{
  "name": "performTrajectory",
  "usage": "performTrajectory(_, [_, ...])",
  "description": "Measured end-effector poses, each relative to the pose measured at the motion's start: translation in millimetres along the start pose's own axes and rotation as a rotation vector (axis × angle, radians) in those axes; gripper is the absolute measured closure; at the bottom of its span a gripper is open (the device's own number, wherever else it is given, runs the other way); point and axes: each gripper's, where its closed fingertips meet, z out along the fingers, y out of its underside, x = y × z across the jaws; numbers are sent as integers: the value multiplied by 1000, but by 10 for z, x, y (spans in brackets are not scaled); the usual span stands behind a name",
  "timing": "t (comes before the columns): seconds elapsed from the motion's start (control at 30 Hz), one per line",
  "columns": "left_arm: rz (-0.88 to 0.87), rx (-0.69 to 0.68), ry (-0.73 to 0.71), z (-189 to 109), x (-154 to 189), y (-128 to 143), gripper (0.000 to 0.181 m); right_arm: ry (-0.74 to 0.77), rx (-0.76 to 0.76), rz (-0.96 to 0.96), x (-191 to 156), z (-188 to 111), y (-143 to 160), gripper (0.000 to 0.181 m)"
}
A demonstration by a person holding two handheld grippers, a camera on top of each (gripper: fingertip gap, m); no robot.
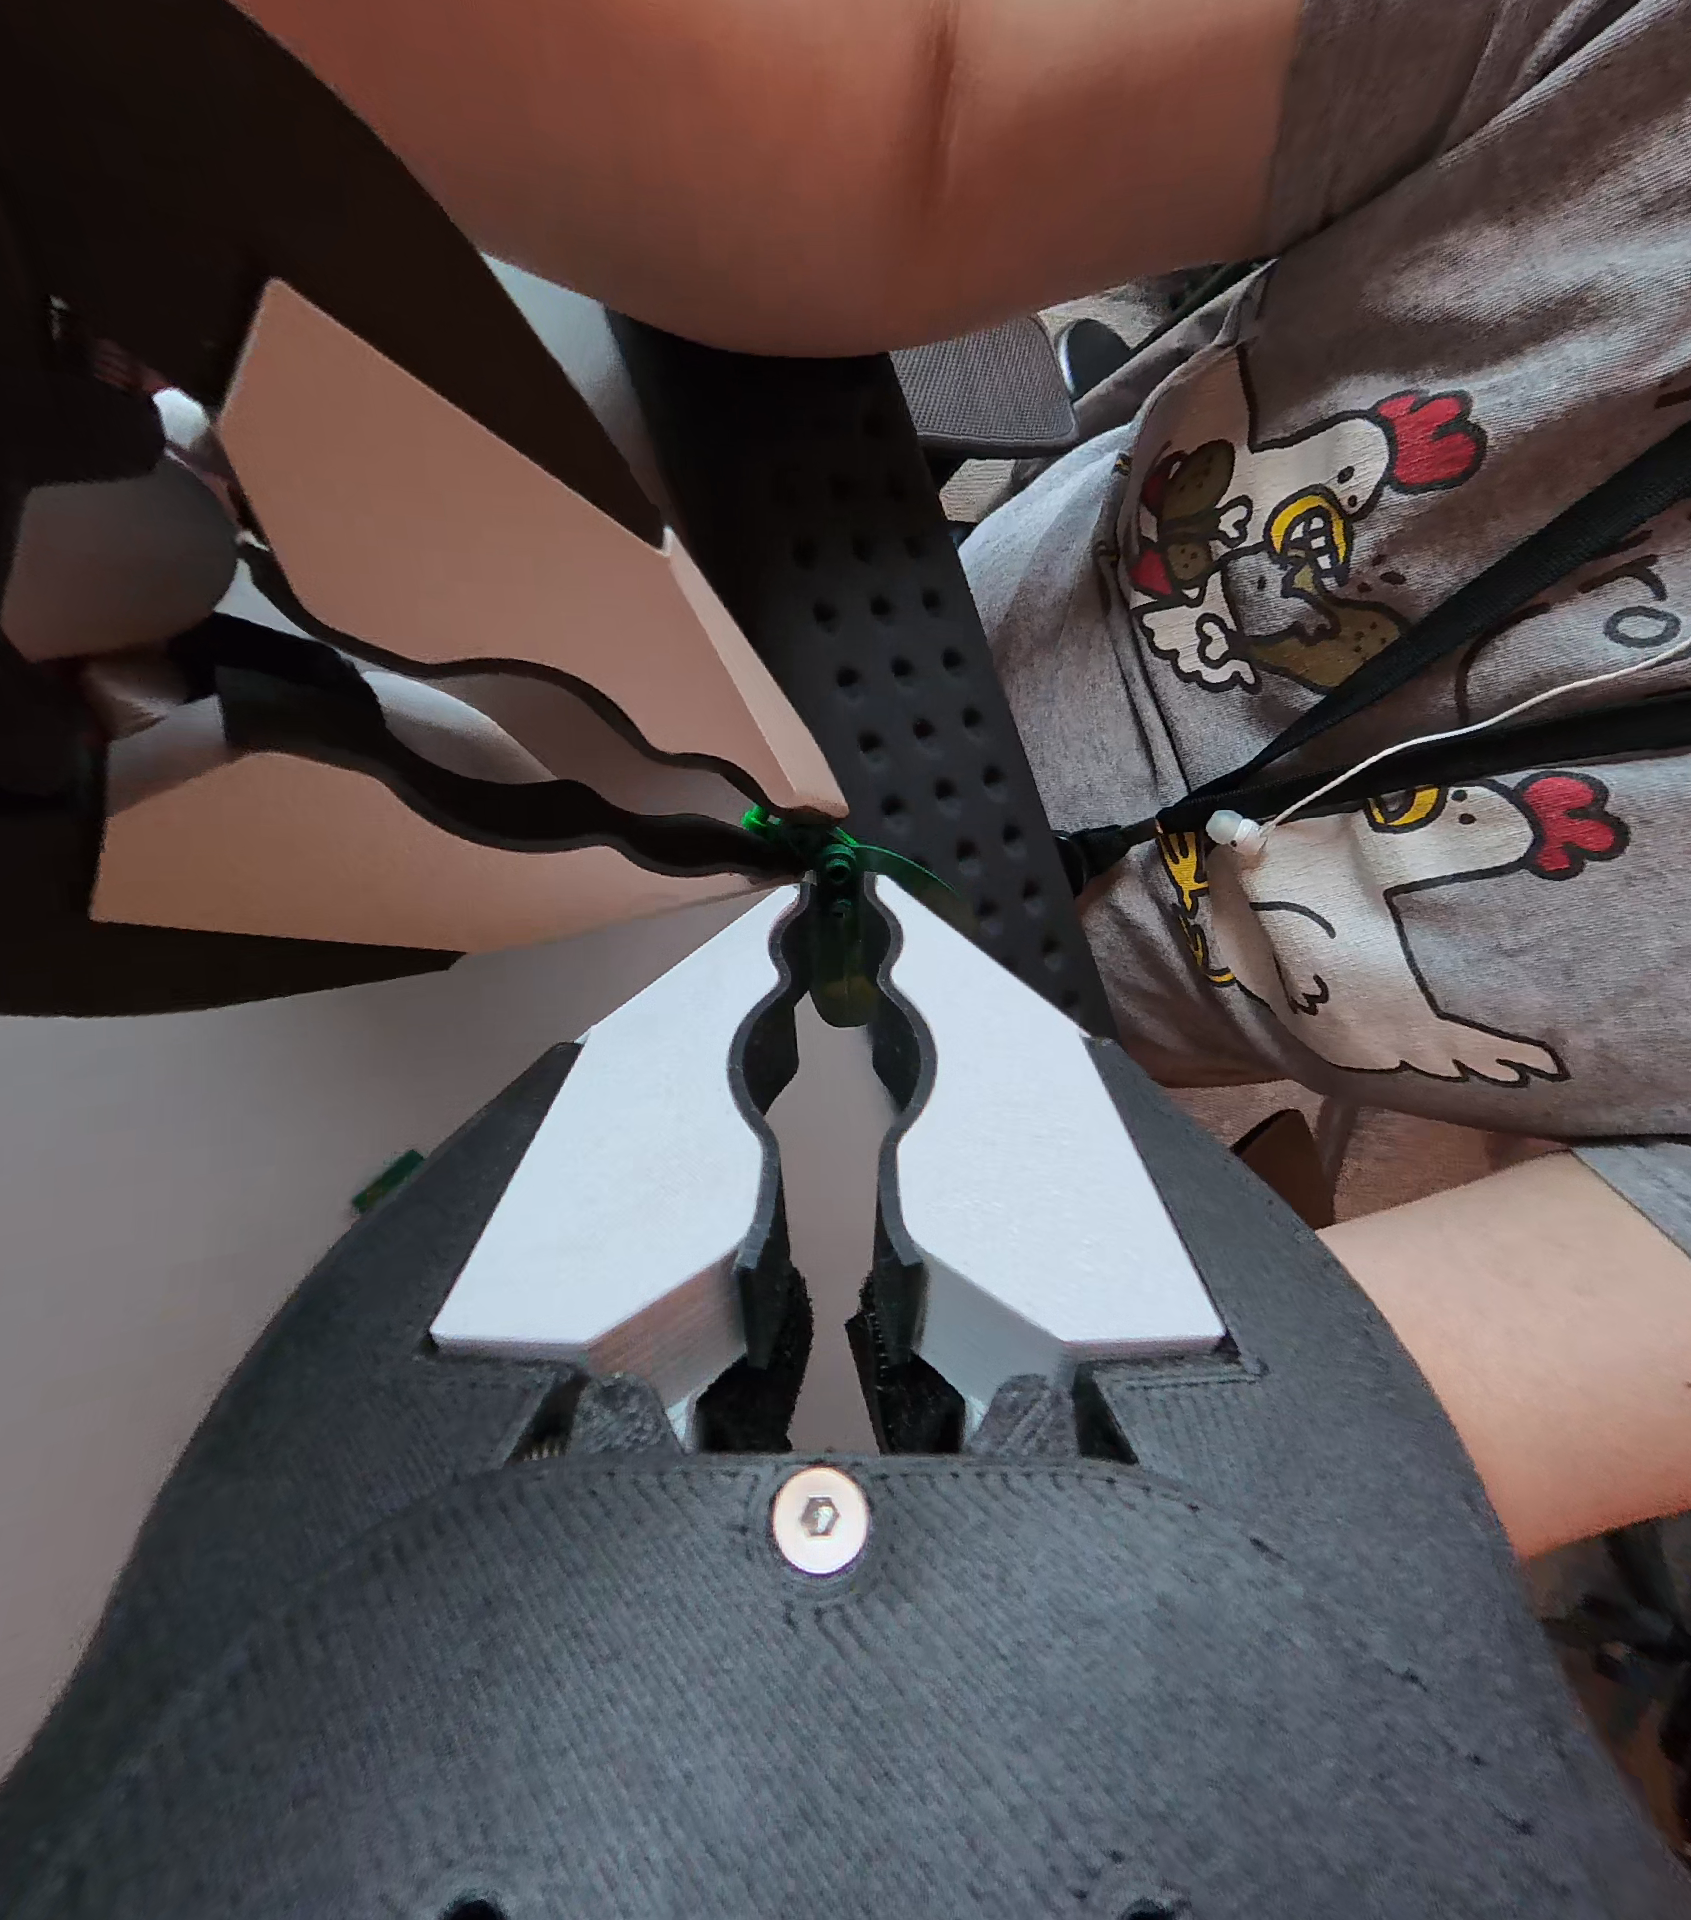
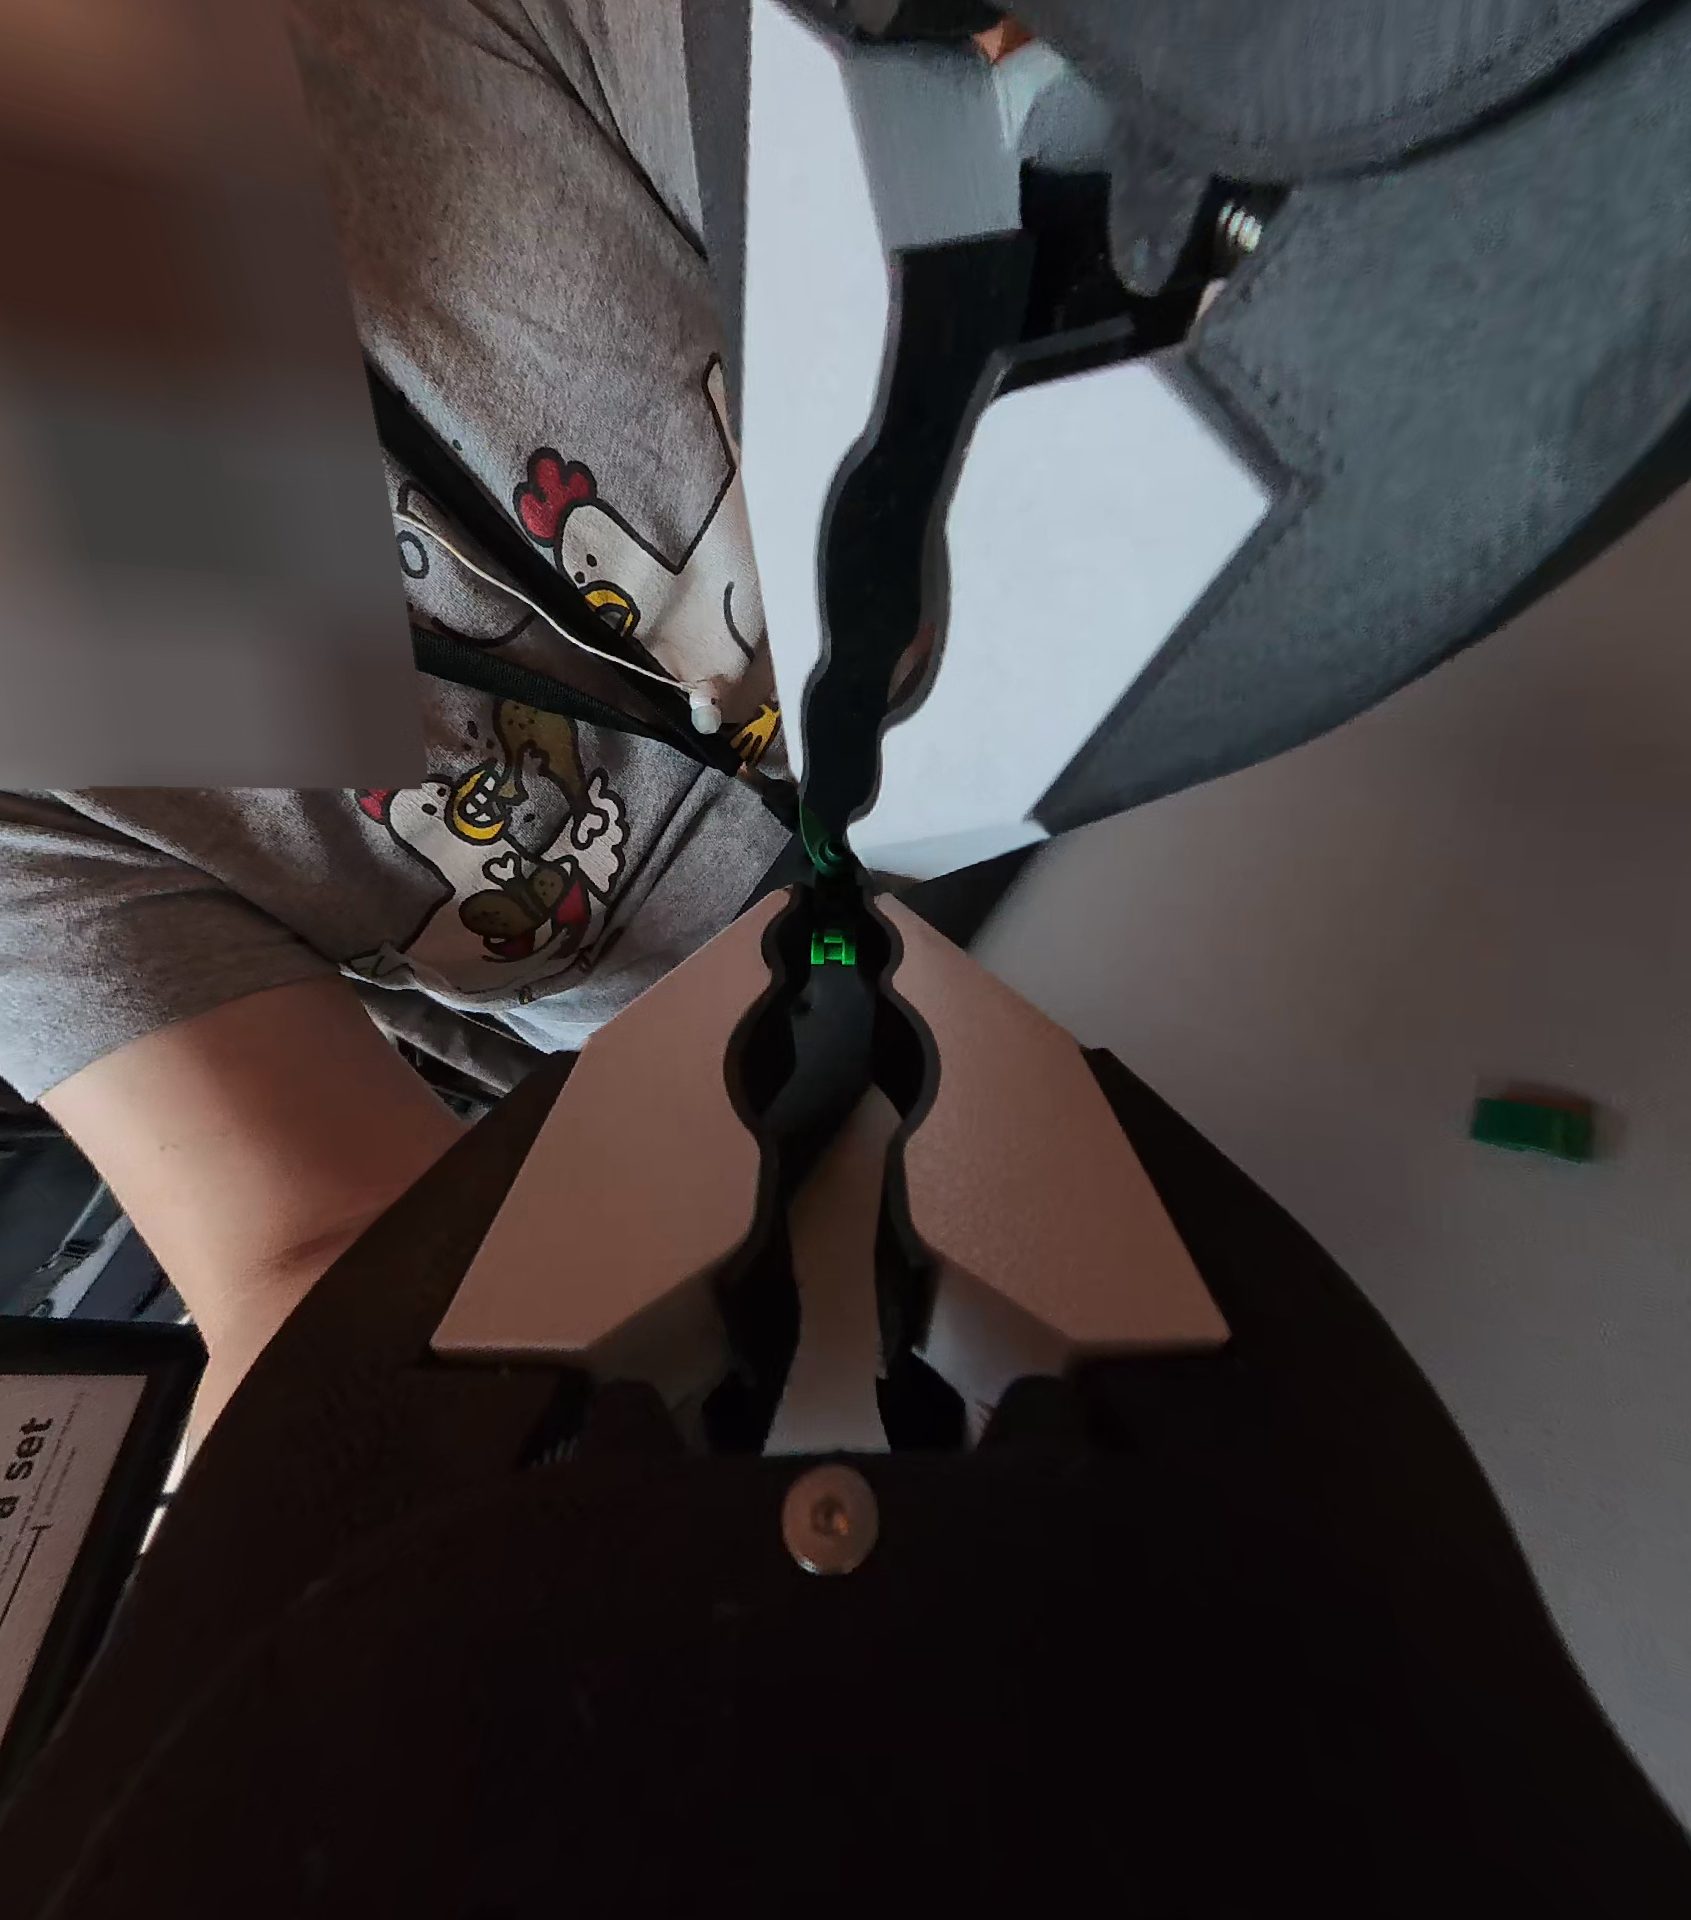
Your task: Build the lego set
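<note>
Lego pieces here are tiny — a dark green stem-like piece [image 1: 841, 956] sits clamped between the tips of the left gripper [image 1: 836, 894], and a bright green clip-like piece [image 2: 835, 948] is pinched in the tips of the right gripper [image 2: 833, 899]. Both are held in the air, tip to tip, in front of the person's grey printed shirt [image 1: 1443, 582]. I judge them light, rigid and slick, so a slight twist could pop them loose. The thin green leaf [image 1: 898, 868] looks bendable; better to hold the stiffer stem body. One spare green brick [image 2: 1532, 1127] lies on the white table [image 2: 1443, 1455], well off to the right.
</note>
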Motion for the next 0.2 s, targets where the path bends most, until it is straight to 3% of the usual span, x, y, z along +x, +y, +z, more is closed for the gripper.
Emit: performTrajectory(0.2, [-16, -33, 9, 30, -16, 61, 176, -12, -6, 21, 54, 36, 20, 177])
